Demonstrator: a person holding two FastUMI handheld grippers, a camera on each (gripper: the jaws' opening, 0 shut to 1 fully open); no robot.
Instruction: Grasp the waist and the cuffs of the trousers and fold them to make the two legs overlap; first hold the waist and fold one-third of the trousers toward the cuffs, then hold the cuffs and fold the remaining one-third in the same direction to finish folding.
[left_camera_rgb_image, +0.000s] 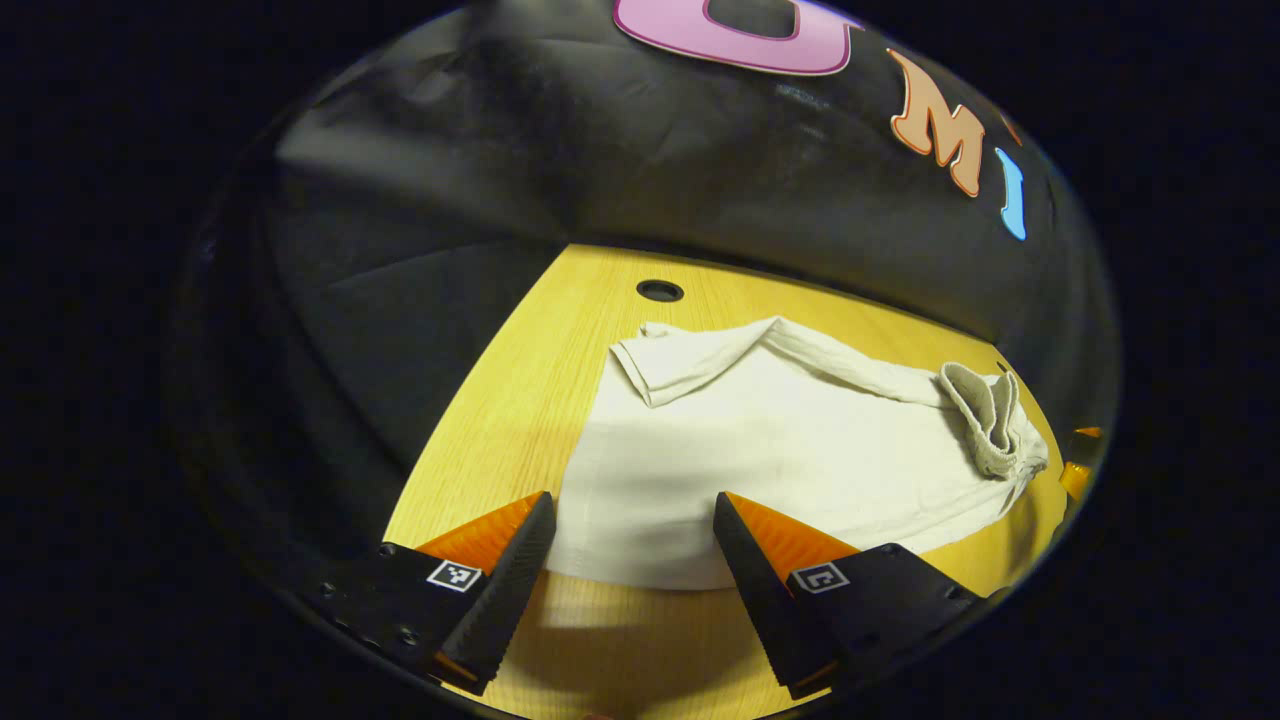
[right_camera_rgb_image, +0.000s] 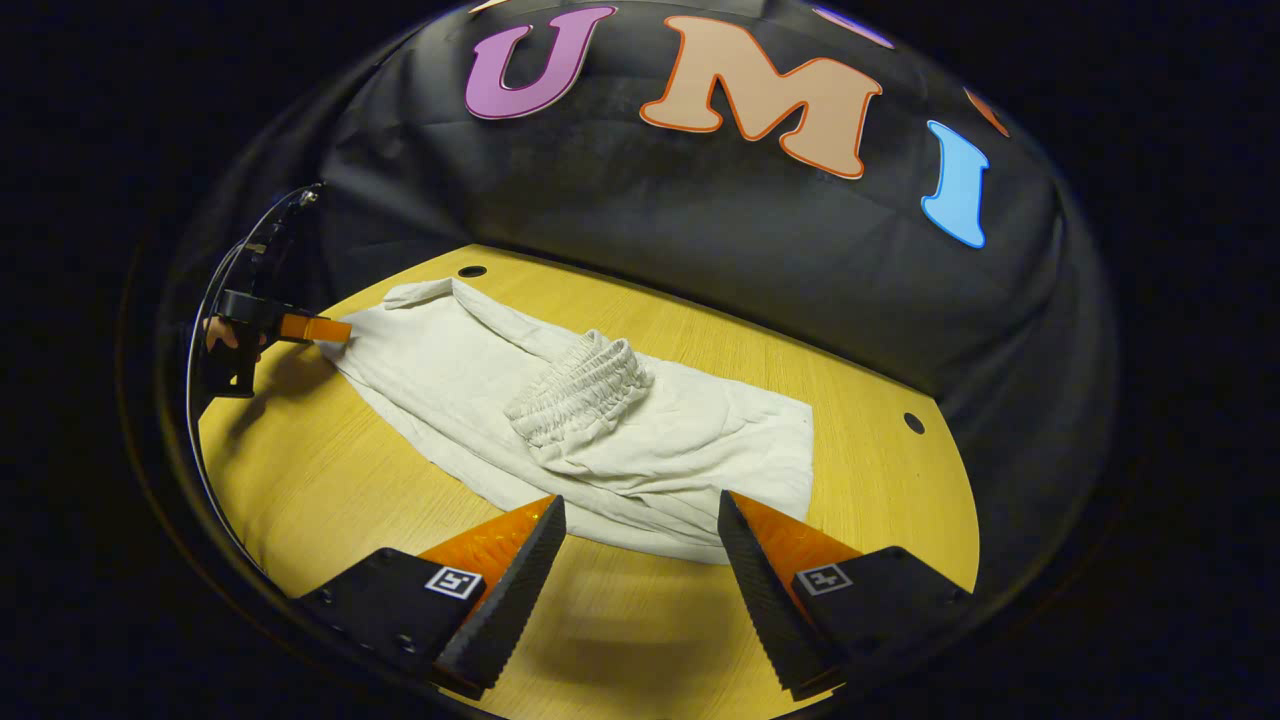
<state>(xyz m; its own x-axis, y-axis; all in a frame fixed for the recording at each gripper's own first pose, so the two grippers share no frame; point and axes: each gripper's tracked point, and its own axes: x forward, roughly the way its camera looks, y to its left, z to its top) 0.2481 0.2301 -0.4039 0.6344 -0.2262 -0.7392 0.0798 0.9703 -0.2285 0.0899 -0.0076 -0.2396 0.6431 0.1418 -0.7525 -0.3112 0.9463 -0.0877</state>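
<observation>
STEP: waist third judged folded; cuff fold pending | TROUSERS (right_camera_rgb_image: 450, 370): flat on worktop (right_camera_rgb_image: 330, 480), elastic waist (right_camera_rgb_image: 585, 385) lying mid-garment, cuffs (left_camera_rgb_image: 665, 365) at far left end | LEFT TONGS (left_camera_rgb_image: 635, 545): wide, empty, at cuff end | RIGHT TONGS (right_camera_rgb_image: 640, 545): wide, empty, near folded edge | NEXT: both tongs pinch the cuffs, carry them over the waist.

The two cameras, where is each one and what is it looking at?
Left gripper view: rides the left gripper, open above the table, looking along the trousers from one end.
Right gripper view: rides the right gripper, open, facing the trousers' other end; the bunched waist lies on top. The left gripper and a hand show far off.
Shared: trousers, table.
</observation>
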